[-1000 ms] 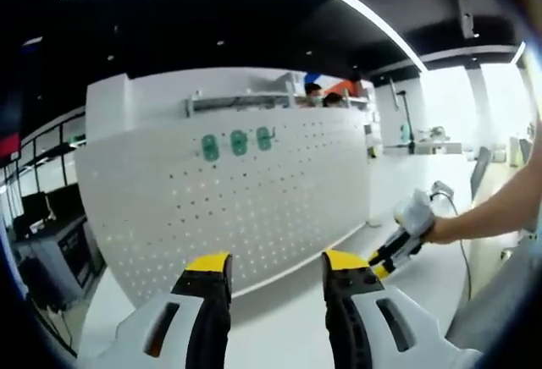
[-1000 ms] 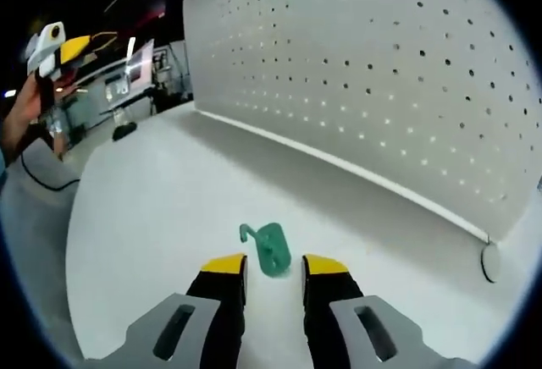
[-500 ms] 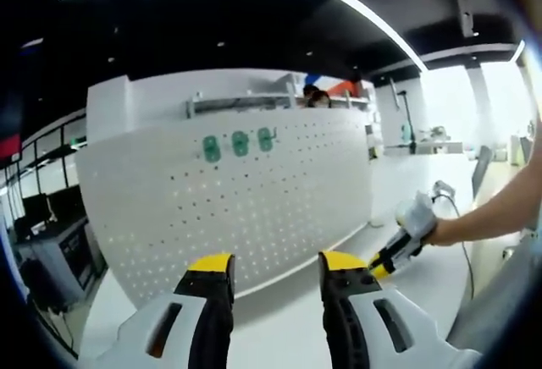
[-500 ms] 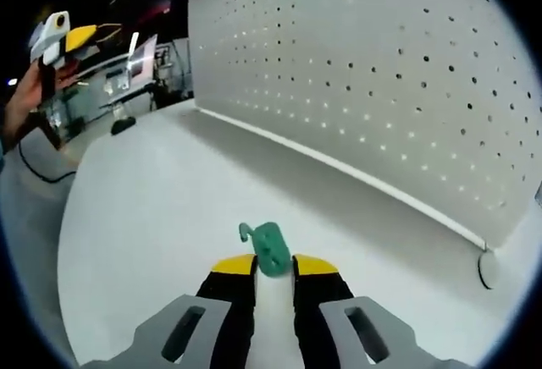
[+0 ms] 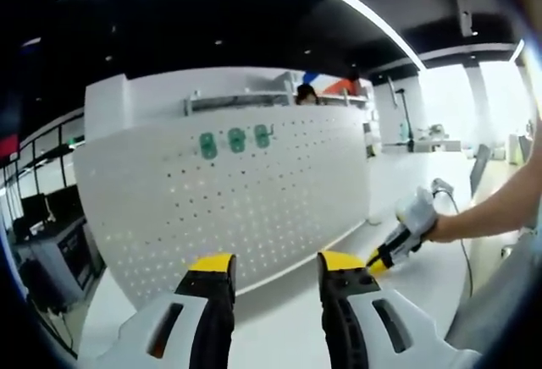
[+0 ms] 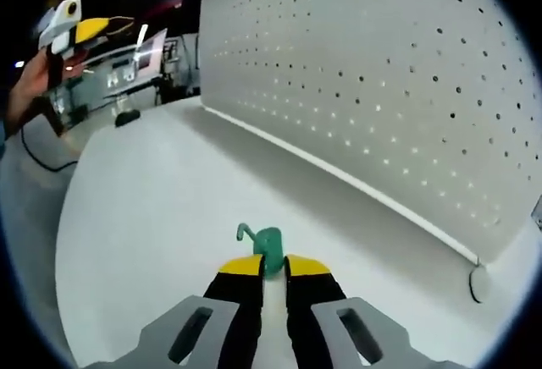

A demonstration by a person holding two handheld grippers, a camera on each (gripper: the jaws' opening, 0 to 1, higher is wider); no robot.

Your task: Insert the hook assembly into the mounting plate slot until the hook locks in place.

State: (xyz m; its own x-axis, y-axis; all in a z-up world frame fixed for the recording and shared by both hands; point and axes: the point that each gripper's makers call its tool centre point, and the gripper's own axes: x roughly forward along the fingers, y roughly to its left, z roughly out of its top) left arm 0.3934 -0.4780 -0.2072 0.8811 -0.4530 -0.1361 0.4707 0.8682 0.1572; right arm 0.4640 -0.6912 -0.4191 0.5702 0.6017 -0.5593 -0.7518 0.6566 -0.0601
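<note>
A small green hook assembly (image 6: 264, 240) lies on the white table (image 6: 144, 217), and my right gripper (image 6: 266, 266) is shut on its near end. The white perforated mounting board (image 6: 389, 90) rises behind it. In the left gripper view that board (image 5: 254, 200) carries three green hook assemblies (image 5: 235, 140) in a row near its top. My left gripper (image 5: 275, 263) hangs open in front of the board with nothing between its jaws. My right gripper (image 5: 398, 246) shows at the right of that view, held by a hand.
A white table (image 5: 279, 335) runs under the board. The left gripper (image 6: 72, 30) shows at the upper left of the right gripper view. A black cable (image 6: 38, 162) trails off the table's left edge. Desks and monitors (image 6: 135, 64) stand behind.
My right gripper has moved forward to the green hook assembly and shut on it. The left gripper has stayed open and nearly still.
</note>
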